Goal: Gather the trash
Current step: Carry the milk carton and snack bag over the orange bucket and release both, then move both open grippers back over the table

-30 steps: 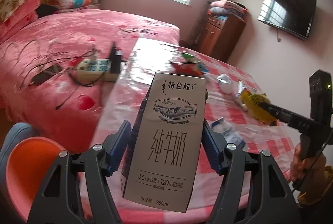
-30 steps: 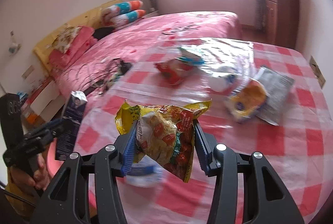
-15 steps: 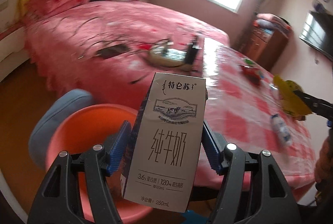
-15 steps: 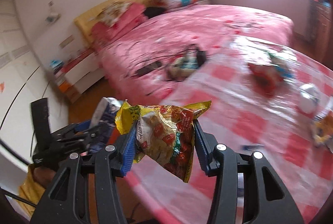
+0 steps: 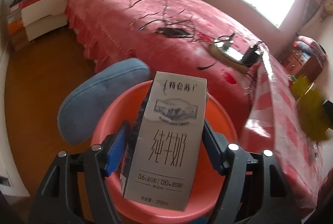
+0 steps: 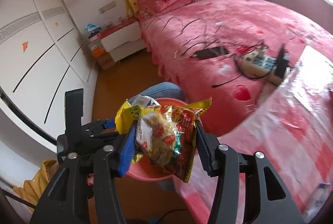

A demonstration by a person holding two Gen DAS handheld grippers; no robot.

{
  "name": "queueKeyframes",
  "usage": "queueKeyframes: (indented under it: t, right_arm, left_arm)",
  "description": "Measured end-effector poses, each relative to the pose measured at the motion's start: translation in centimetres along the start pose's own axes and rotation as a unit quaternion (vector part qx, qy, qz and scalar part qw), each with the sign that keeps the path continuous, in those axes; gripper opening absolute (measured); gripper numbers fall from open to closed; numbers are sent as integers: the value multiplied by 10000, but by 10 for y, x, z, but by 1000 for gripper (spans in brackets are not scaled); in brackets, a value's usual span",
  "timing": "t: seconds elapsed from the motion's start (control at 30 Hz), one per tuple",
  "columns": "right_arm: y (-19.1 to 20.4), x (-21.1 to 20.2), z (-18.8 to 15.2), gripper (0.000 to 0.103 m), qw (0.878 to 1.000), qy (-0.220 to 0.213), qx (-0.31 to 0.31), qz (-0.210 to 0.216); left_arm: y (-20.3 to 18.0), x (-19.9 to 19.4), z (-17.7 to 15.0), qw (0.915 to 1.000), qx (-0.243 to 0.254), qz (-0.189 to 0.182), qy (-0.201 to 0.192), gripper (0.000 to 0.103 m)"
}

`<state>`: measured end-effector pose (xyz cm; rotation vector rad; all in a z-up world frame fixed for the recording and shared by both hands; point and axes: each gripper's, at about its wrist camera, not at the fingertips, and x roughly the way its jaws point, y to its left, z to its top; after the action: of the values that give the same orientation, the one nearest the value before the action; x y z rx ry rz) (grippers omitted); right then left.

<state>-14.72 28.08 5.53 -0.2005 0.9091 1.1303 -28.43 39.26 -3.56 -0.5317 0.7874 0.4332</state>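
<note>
Both grippers swung from the table to over the orange basin. Left gripper pinches milk carton; right gripper pinches snack bag.

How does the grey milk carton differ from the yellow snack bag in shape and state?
The grey milk carton is a rigid box with flat printed faces; the yellow snack bag is soft, crumpled foil. The carton stands upright in the left gripper; the bag hangs from the right gripper. Both are clamped above the pink basin.
</note>
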Motion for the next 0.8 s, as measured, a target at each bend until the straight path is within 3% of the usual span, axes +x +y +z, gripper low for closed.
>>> queueKeyframes:
  t: [0.07, 0.3, 0.8]
  right_arm:
    - [1, 5, 0, 78, 10000, 9, 55, 44]
    - [-12, -9, -4, 89, 9991, -161, 352, -172]
    - [-30, -38, -32, 90, 9952, -284, 623, -695]
  left_arm:
    - [6, 0, -2, 10000, -81, 36, -2, 78]
    - [13, -1, -1, 9998, -35, 153, -97, 82]
    - [-16, -1, -8, 9992, 251, -293, -79, 83]
